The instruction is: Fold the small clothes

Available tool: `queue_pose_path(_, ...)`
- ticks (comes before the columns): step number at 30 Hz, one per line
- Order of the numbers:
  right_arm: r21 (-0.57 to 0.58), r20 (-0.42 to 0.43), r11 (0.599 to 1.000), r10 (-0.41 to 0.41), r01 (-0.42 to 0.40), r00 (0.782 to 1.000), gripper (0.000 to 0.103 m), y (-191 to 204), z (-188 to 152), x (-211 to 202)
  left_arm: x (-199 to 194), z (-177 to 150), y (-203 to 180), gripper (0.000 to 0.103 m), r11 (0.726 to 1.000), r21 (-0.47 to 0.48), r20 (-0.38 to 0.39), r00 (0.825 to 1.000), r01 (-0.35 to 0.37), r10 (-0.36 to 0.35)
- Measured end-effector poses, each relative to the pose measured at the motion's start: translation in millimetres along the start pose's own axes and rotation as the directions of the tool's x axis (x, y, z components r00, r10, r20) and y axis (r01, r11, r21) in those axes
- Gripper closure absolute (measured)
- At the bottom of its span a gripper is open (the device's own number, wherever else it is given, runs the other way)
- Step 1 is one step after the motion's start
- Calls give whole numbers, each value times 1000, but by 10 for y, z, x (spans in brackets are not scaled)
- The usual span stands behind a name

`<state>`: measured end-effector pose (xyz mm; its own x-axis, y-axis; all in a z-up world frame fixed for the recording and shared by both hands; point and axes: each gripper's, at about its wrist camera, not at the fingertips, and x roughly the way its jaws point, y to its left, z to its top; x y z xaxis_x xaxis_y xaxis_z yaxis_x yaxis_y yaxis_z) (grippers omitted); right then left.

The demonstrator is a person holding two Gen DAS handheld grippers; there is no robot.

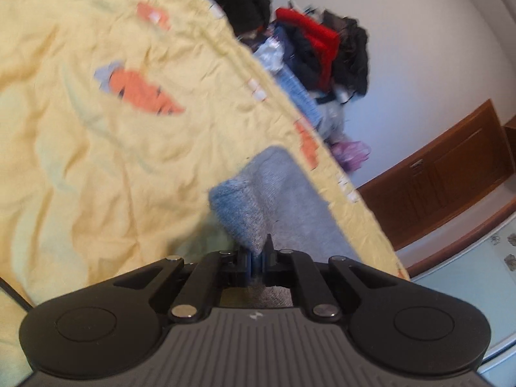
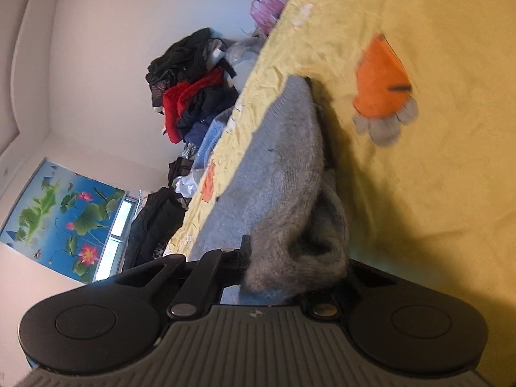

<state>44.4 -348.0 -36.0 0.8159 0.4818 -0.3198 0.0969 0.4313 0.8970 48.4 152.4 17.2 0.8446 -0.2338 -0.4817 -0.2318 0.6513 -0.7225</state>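
Sock [image 1: 258, 200] — grey and fuzzy — lies on the yellow bed sheet [image 1: 96, 148]. Your left claw [image 1: 256, 258] is pinched tight on its blue end, and your right claw [image 2: 283, 258] is pinched tight on the other end — that way you can lift and fold it.

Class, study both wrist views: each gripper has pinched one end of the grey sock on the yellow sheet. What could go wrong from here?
1. The left gripper is shut on only the blue-tipped edge of the grey sock; a pull could slip it free.
2. The right gripper holds bunched fabric, so the fold may come out crooked.
3. The wrinkled yellow sheet could drag along.
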Motion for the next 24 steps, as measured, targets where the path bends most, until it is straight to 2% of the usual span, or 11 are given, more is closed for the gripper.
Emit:
queue_pose_path(5, -23, -23, 998, 51, -52, 998, 88, 100, 107, -174, -367, 66, -185, 98, 997, 40, 6, 997, 73, -74)
queue_pose_path(8, -40, -57, 997, 63, -65, 996, 88, 129, 69, -374, -612, 16, -171, 98, 995, 68, 4, 997, 75, -76)
queue_pose_path(11, -32, -90, 997, 63, -67, 994, 88, 78, -22, -638, -835, -138, -5, 98, 996, 89, -22, 1000, 21, -19)
queue_pose_path(14, -4, -121, 999, 37, -38, 992, 88, -43, -167, -827, -946, -337, 220, 98, 997, 70, -86, 995, -37, 43)
queue_pose_path(16, 10, -130, 1000, 4, -3, 991, 88, -160, -251, -874, -908, -478, 301, 98, 989, 124, -117, 988, -82, 97)
queue_pose_path(19, -9, -134, 996, -92, 91, 987, 80, -277, -307, -838, -843, -578, 329, 94, 973, 213, -163, 979, -83, 119)
queue_pose_path(20, -19, -141, 994, -110, 108, 984, 69, -264, -301, -850, -881, -588, 303, 92, 959, 271, -172, 975, -87, 137)
queue_pose_path(21, -45, -155, 994, -109, 103, 982, 60, -216, -295, -889, -971, -599, 271, 84, 939, 333, -166, 974, -90, 152)
queue_pose_path(22, -92, -149, 990, -120, 107, 982, 41, -142, -271, -956, -1075, -604, 254, 67, 916, 391, -147, 976, -92, 160)
queue_pose_path(23, -159, -117, 979, -144, 125, 983, 29, -47, -246, -1049, -1193, -605, 236, 57, 886, 452, -111, 979, -105, 173)
queue_pose_path(24, -224, -69, 963, -170, 150, 983, 27, 29, -196, -1151, -1334, -603, 210, 41, 858, 499, -58, 982, -125, 177)
